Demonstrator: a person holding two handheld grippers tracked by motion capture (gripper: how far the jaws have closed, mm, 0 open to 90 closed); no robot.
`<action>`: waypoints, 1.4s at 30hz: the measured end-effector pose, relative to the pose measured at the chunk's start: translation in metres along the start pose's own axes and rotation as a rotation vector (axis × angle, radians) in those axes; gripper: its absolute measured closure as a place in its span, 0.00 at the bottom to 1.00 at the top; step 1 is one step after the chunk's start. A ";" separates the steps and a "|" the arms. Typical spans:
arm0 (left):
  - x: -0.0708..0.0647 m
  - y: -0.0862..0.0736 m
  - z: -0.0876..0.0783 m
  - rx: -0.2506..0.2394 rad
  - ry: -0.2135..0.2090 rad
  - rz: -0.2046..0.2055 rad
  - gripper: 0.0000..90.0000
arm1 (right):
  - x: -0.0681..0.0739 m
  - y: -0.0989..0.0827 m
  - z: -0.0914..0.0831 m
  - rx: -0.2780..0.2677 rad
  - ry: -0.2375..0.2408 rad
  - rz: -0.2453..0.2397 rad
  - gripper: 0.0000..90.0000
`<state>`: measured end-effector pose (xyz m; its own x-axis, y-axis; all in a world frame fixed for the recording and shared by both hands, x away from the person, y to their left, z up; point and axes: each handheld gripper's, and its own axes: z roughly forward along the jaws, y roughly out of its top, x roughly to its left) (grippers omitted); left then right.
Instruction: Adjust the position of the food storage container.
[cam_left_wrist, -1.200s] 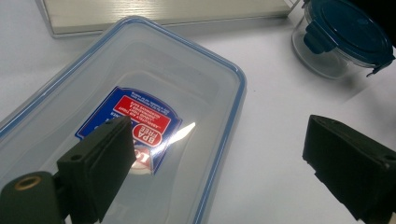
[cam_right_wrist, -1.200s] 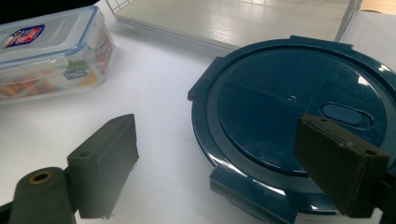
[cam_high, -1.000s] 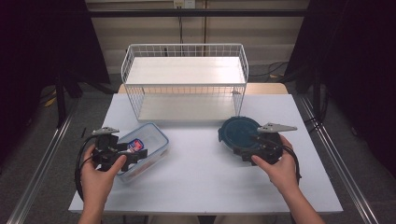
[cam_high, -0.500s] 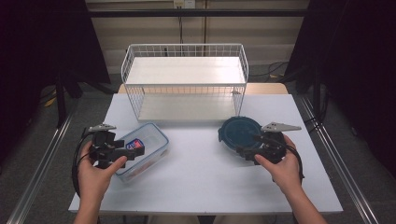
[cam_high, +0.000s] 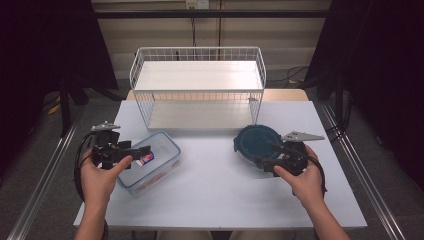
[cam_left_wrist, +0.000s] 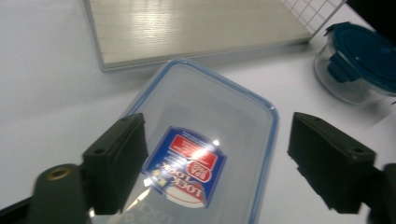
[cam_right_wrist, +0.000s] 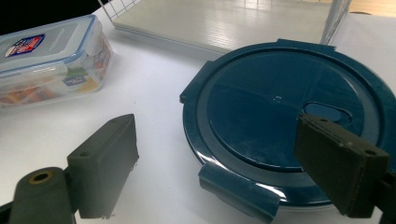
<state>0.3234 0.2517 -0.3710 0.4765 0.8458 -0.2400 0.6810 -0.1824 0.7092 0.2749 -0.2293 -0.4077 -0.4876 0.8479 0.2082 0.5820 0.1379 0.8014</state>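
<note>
The rectangular lock-lid container (cam_high: 150, 161) sits on the white table (cam_high: 215, 195) at your left, in front of the near left corner of the white wire basket (cam_high: 197, 85). Its clear lid has a blue rim and a red-and-blue label, and coloured contents show through its side wall in the right gripper view (cam_right_wrist: 51, 60). Your left gripper (cam_high: 142, 150) hangs over the container's left end; in the left gripper view (cam_left_wrist: 217, 163) its jaws stand apart above the lid, the label between them, and the pads press on nothing. Those jaws have just been closing a little, yet they remain released.

The round container with the dark blue lid (cam_high: 258, 142) stands at your right, near the basket's right front corner and well apart from the rectangular one. Your right gripper (cam_high: 261, 160) is at its near edge. In the right gripper view (cam_right_wrist: 219, 163) one jaw is over the bare table beside the lid and the other over the lid's top; the jaws are spread wide, gripping nothing.
</note>
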 end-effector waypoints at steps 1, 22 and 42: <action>0.003 0.000 0.001 0.000 0.012 0.001 0.24 | 0.000 0.000 0.000 0.002 0.000 -0.001 0.15; 0.044 0.003 0.027 0.015 0.118 -0.067 0.97 | 0.003 0.001 0.007 0.002 0.022 -0.013 0.14; 0.041 0.030 0.057 0.025 0.116 -0.098 1.00 | 0.000 0.000 0.002 -0.008 0.027 -0.008 0.13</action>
<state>0.3948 0.2526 -0.3975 0.3410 0.9120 -0.2280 0.7351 -0.1075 0.6694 0.2761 -0.2280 -0.4082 -0.5092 0.8329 0.2167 0.5727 0.1400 0.8077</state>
